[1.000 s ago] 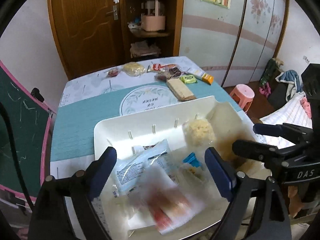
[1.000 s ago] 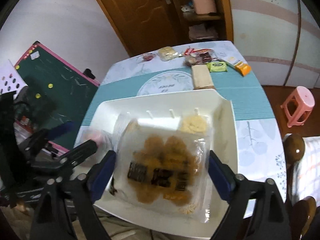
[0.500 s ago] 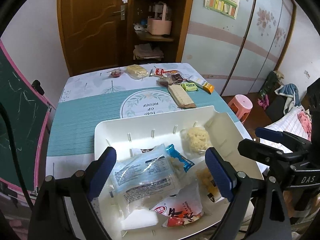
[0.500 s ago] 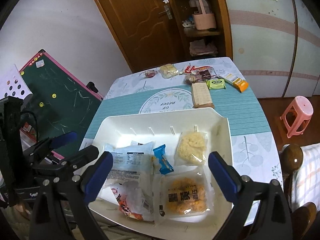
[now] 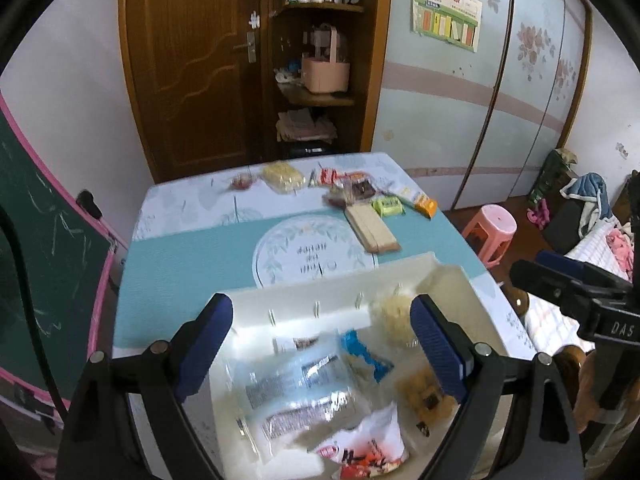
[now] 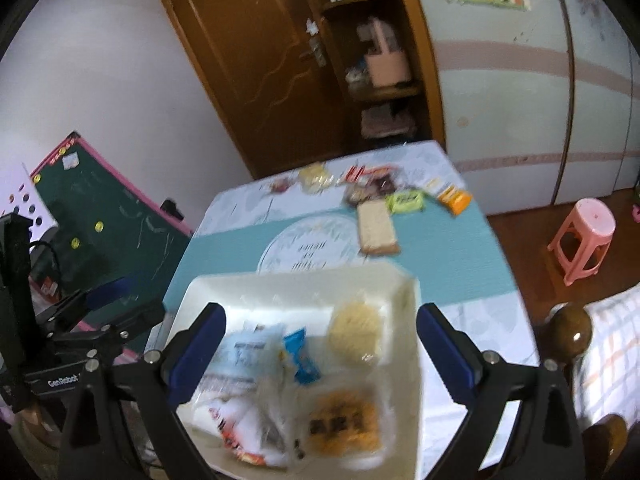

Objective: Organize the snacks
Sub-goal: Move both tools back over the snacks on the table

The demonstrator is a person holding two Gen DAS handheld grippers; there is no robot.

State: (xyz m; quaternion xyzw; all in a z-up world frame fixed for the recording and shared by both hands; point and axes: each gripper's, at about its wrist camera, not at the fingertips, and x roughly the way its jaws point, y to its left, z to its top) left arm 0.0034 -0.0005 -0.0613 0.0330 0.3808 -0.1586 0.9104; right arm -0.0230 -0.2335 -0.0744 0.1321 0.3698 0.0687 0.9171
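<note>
The wafer pack (image 5: 373,229) lies lengthwise, pointing toward the white tray (image 5: 404,276).

Brown door (image 5: 192,64), pink stool (image 5: 490,228)

You've got "DAS" in white letters on the black body of the right hand-held gripper (image 5: 560,280), seen at the right edge of your left wrist view. Over in your right wrist view, "GenRobot" sits on the black body of the left hand-held gripper (image 6: 116,300). The round emblem (image 5: 312,256) on the teal mat carries script, but it's upside down and too blurred to read. The wall poster (image 5: 446,10) and the snack wrappers show print you can't make out.
</note>
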